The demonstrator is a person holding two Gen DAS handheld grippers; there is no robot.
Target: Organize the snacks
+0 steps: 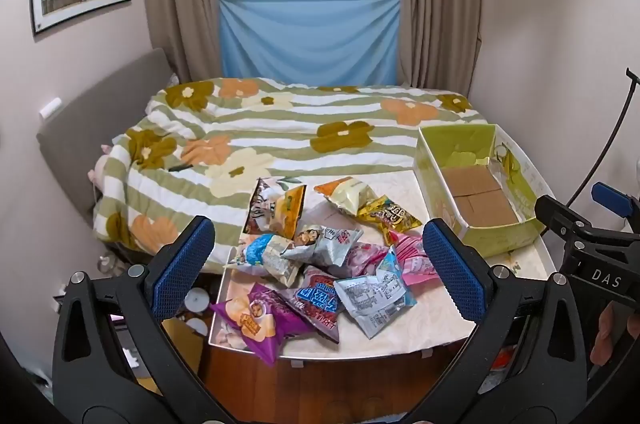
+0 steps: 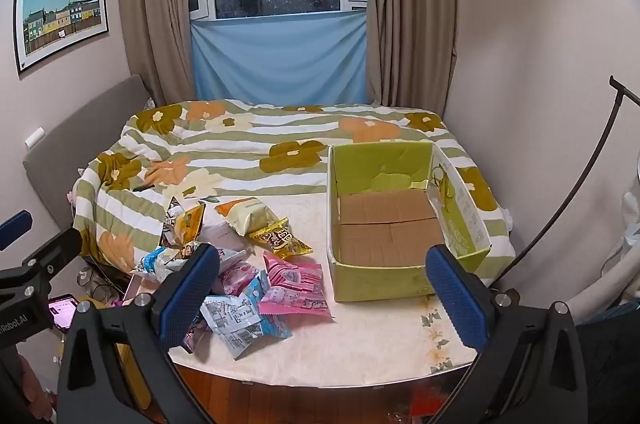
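Crinkly foil and plastic, a whole heap of snack packets (image 1: 320, 264) sits loose on the table (image 1: 432, 320), dead ahead of the left gripper (image 1: 320, 272) and framed between its jaws. Those jaws are spread wide, nothing in them. Nearest its tips lie the purple packet (image 1: 252, 320) toward the left jaw and the silver-blue packet (image 1: 376, 296) toward the right jaw, its long side slanting across the line of the fingers.

Over to the right gripper (image 2: 324, 292): jaws also spread, also holding nothing. From here the pile sits off toward the left jaw, partly hidden behind it, while the green cardboard box (image 2: 376, 280) stands ahead and toward the right jaw, its brown floor bare. The pink packet (image 2: 296, 288) lies just beside the box's near wall.

So the call: the left is better placed on the pile, the right on the box. Nothing is boxed yet.
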